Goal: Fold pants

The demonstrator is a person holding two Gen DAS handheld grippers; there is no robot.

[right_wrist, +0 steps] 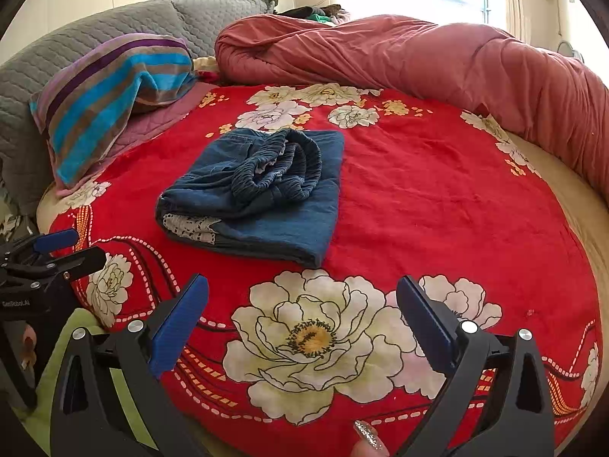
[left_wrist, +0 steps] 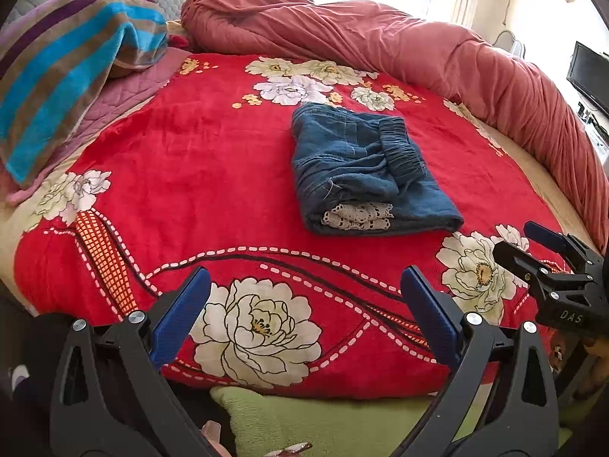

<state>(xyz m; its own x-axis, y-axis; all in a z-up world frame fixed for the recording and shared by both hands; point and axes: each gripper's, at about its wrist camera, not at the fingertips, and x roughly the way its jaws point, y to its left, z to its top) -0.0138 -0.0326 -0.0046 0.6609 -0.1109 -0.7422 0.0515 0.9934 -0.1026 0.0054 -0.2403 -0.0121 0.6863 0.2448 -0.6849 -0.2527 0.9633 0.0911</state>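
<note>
Pants (left_wrist: 365, 167) lie folded on the red floral blanket (left_wrist: 213, 144), at twelve o'clock from both hand-held grippers. We judge them soft, limp denim; we'd pinch the thick folded edge. Left hand-held gripper (left_wrist: 304, 320) and right hand-held gripper (right_wrist: 302, 320) gape wide, empty.

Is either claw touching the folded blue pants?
Apart. The left wrist view shows red blanket between the left claw and the pants; the right claw likewise sits short of them.

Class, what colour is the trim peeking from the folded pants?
White lace trim, clearest in the left wrist view.
</note>
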